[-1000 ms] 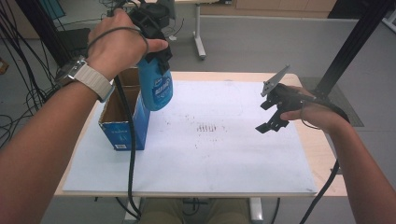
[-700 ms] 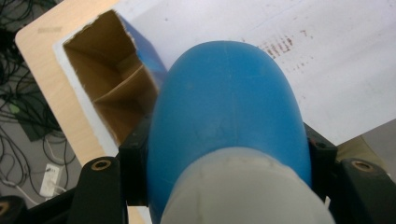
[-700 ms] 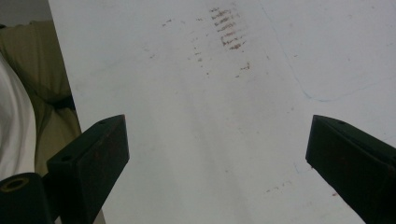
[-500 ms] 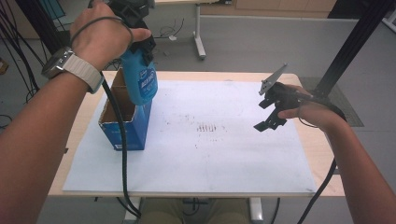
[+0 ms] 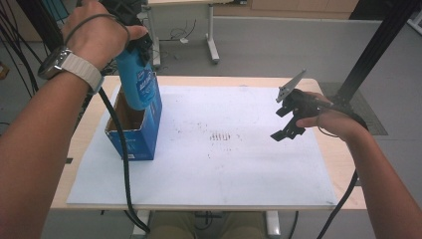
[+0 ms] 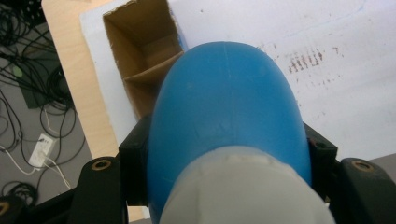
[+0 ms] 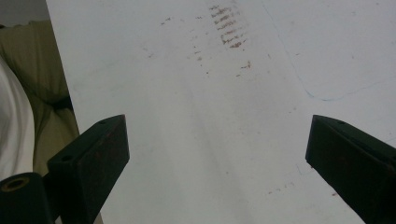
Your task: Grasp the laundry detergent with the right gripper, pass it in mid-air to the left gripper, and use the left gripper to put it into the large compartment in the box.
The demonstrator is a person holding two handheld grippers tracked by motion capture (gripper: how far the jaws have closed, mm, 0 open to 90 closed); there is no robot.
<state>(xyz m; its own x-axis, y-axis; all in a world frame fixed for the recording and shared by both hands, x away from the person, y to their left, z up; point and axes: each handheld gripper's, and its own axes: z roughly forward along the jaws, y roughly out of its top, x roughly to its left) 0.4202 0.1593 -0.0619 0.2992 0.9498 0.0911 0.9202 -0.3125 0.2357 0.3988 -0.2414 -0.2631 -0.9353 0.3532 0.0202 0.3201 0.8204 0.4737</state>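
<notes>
- Left gripper (image 5: 130,37) — jaws clamping a blue plastic bottle (image 5: 138,82) with a pale cap, now hanging upright over the open blue cardboard box (image 5: 133,144); a second ago it was sitting further right, beside the box.
- Bottle base is sitting at the box mouth; in the left gripper view the brown interior with its divider is lying directly below — lowering in appears to be next.
- Right gripper (image 5: 288,121) — jaws spread wide, holding nothing, staying over the white sheet (image 5: 224,169) on the wooden table (image 5: 343,164).
</notes>
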